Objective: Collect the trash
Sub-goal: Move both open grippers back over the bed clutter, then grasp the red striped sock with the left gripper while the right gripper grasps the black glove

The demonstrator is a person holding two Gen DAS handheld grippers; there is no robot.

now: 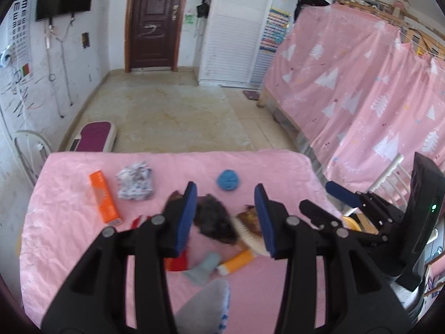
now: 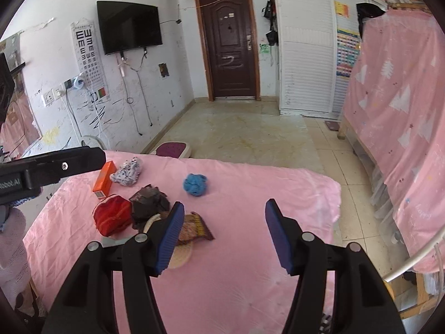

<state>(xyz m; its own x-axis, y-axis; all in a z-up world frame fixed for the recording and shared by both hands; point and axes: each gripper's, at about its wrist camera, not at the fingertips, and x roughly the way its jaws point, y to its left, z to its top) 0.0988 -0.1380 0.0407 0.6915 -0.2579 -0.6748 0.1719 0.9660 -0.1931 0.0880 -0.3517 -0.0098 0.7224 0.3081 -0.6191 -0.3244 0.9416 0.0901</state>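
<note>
A pink-covered table (image 1: pixel 69 194) holds scattered items: an orange box (image 1: pixel 105 198), a crumpled white patterned wad (image 1: pixel 135 181), a blue crumpled ball (image 1: pixel 228 180), a dark crumpled wrapper (image 1: pixel 214 220), a brown snack wrapper (image 2: pixel 194 229), a red crumpled item (image 2: pixel 112 215) and an orange tube (image 1: pixel 236 263). My left gripper (image 1: pixel 225 220) is open above the dark wrapper, which lies between its jaws' line of sight. My right gripper (image 2: pixel 225 239) is open and empty over bare pink cloth (image 2: pixel 236 278), right of the snack wrapper. The right gripper also shows in the left wrist view (image 1: pixel 333 203).
A brush (image 1: pixel 249 236) and a grey piece (image 1: pixel 204 267) lie near the dark wrapper. A pink curtain (image 1: pixel 361 83) hangs over a bunk bed on the right. A tiled floor (image 1: pixel 172 117), a door (image 1: pixel 155 19) and a white wardrobe (image 1: pixel 233 33) lie beyond the table.
</note>
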